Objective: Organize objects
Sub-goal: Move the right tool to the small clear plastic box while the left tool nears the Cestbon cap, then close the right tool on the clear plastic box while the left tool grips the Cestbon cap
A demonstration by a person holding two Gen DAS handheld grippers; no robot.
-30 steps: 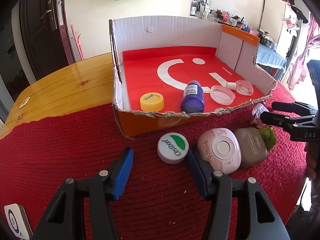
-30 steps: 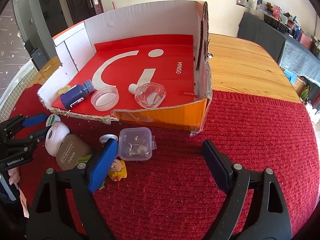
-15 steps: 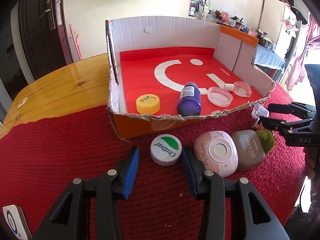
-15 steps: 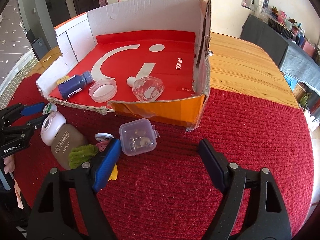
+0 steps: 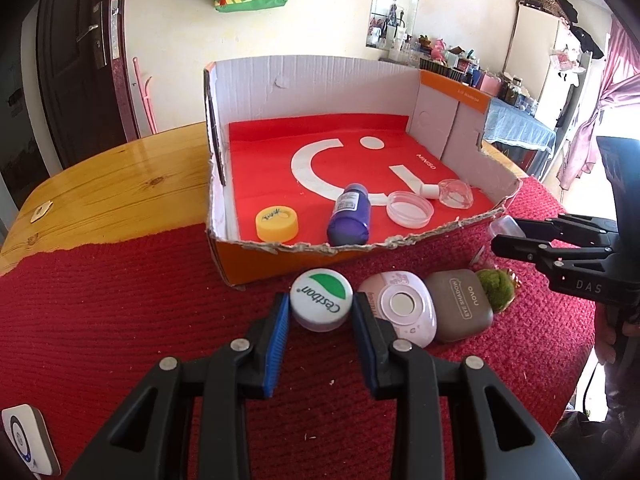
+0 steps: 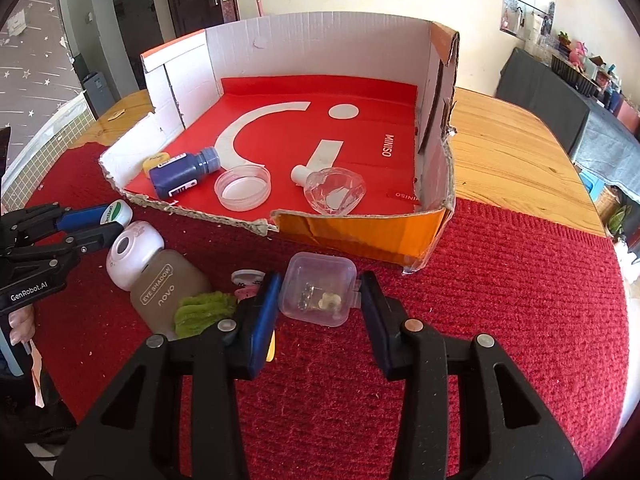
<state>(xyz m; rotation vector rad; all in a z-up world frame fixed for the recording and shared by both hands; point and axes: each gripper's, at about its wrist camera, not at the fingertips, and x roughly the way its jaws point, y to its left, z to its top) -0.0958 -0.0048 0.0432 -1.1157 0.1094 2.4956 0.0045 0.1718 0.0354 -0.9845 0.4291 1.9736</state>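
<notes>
Step in hand: twin pickup for transfer into cardboard box (image 5: 352, 80). Advice: finish squeezing squarely, lift clear of torn front wall.
Left gripper (image 5: 320, 316): jaws narrow, closing, pressed on white Cestbon jar (image 5: 321, 299).
Right gripper (image 6: 318, 300): jaws closing around clear plastic case (image 6: 318, 294) on red cloth, contact uncertain.

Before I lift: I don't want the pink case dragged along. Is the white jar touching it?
Cannot tell. In the left wrist view the left gripper's finger hides where the white jar and pink case would meet.
</notes>
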